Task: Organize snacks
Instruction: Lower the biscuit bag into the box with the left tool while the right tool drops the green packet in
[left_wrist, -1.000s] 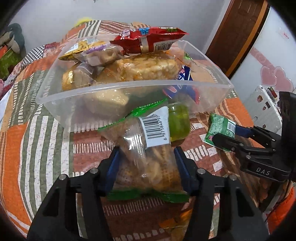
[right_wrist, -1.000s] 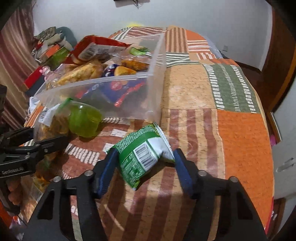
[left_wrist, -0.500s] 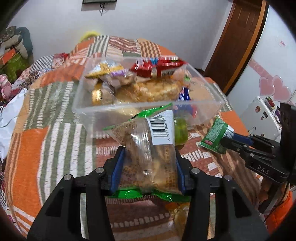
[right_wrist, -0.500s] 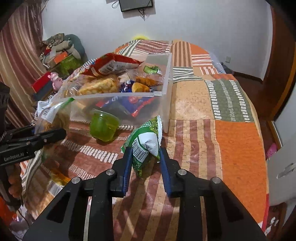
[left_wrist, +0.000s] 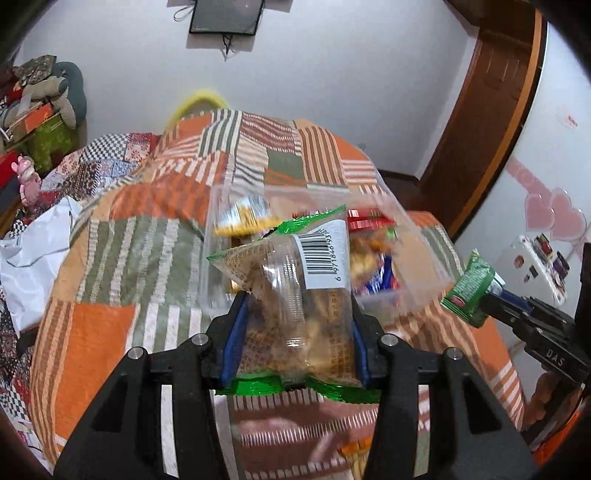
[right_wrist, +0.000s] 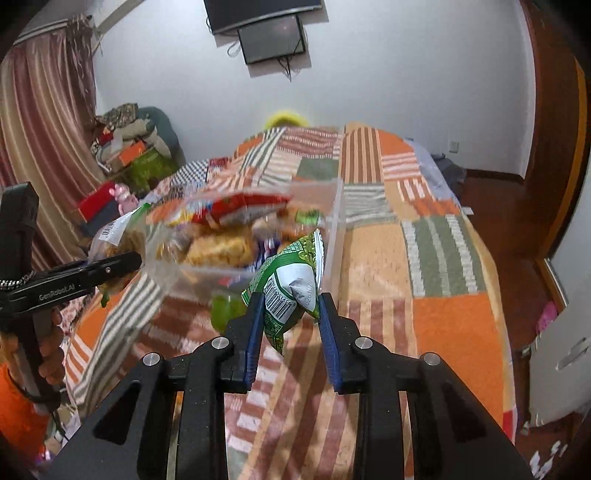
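My left gripper (left_wrist: 295, 314) is shut on a clear, green-edged cracker bag (left_wrist: 299, 295) with a barcode label, held above the bed in front of the clear plastic snack box (left_wrist: 417, 251). My right gripper (right_wrist: 290, 306) is shut on a small green snack packet (right_wrist: 291, 280), also lifted, beside the box's (right_wrist: 338, 225) near right corner. The box holds several snacks, among them a red bag (right_wrist: 240, 208). The right gripper with its packet (left_wrist: 471, 291) shows at the right of the left wrist view. A green jelly cup (right_wrist: 223, 308) sits by the box.
The box stands on a bed with an orange and green patchwork cover (right_wrist: 443, 258). Piled clutter (right_wrist: 129, 147) and a curtain are at the left. A wooden door (left_wrist: 491, 110) and a white cabinet (left_wrist: 535, 258) are at the right. A white cloth (left_wrist: 33, 254) lies at the bed's left edge.
Both grippers have risen from the bed with their snacks. The right gripper closed on the green packet and lifted it. The box now looks lower and farther.
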